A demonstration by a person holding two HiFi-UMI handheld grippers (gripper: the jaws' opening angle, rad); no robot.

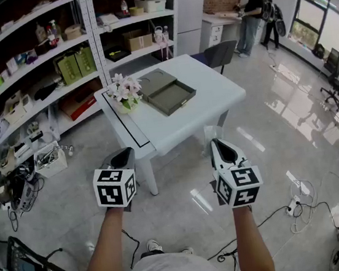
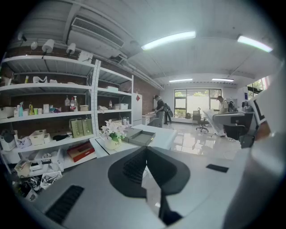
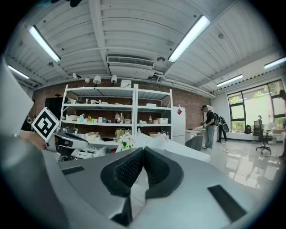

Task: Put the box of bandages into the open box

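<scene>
head view is showing left gripper (image 1: 123, 158) and right gripper (image 1: 222, 149), both clenched (empty), hanging before one table (image 1: 211, 98) carrying one open box (image 1: 173, 96).

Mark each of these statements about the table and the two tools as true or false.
1. The left tool grips a box of bandages. False: its jaws are together on nothing.
2. The open box lies on the white table. True.
3. The flowers stand inside the open box. False: they stand beside it on the table.
4. The right tool has its jaws together and holds nothing. True.
</scene>
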